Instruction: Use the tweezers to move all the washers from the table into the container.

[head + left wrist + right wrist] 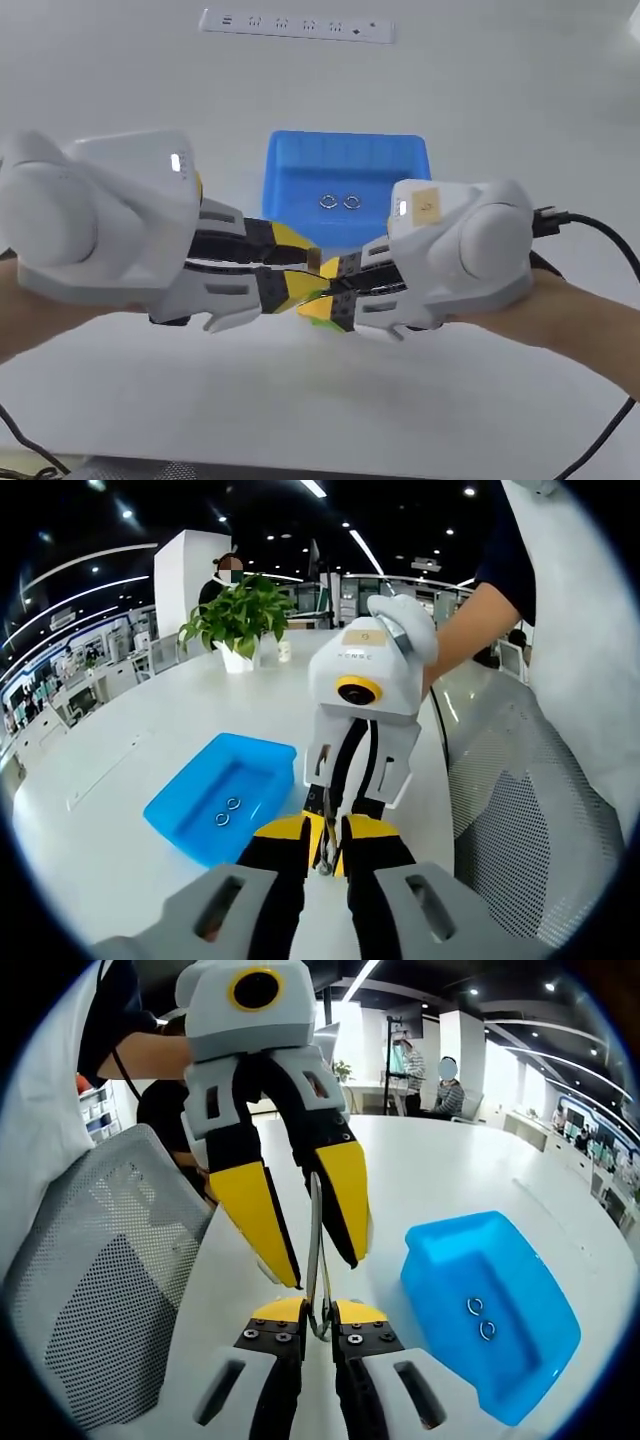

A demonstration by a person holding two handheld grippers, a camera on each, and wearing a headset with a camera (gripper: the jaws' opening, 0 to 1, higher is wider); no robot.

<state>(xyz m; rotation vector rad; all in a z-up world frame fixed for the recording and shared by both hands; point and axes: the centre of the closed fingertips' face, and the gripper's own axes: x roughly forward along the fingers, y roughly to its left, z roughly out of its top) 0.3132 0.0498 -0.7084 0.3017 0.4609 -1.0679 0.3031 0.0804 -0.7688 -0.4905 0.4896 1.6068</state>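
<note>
One blue container point(345, 160) on the counter point(480, 90) holds two washers point(327, 201); one power strip point(297, 24) lies beyond it, one potted plant point(238, 620) farther off. Both grippers meet tip to tip just before the container: right gripper point(320, 1312) jaws clamp the tweezers point(315, 1210), left gripper point(320, 1260) jaws narrowly apart around them

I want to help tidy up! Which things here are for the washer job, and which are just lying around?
For the job: tweezers, washers, blue tub, left gripper, right gripper.
Just lying around: power strip, potted plant, mesh chair.
</note>
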